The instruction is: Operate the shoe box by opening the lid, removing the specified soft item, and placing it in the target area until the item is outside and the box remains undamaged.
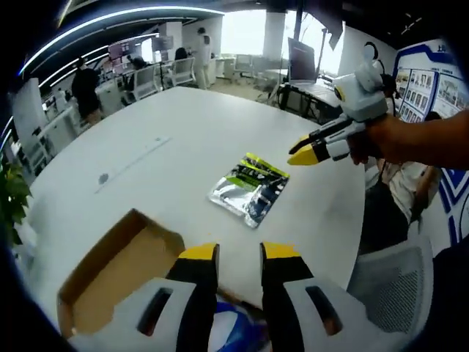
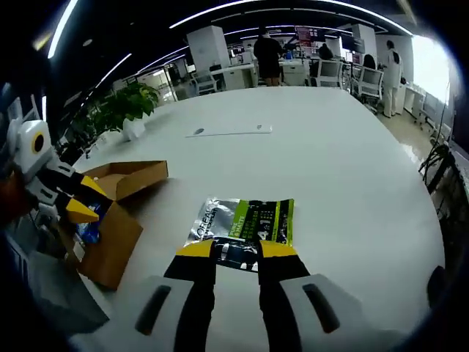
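In the left gripper view, the left gripper [image 1: 239, 253] is hovering with its yellow-tipped jaws parted and gripping nothing, just above the open cardboard shoe box [image 1: 121, 275], whose lid is folded back and in which something blue [image 1: 234, 330] is showing beneath the jaws. Beyond it, the silver and green packet [image 1: 249, 188] is lying flat on the white table [image 1: 183, 132], outside the box and apart from it. In the right gripper view, the right gripper [image 2: 236, 249] is hanging just over the packet's near edge, its jaws apart and empty, while farther off people are standing among desks.
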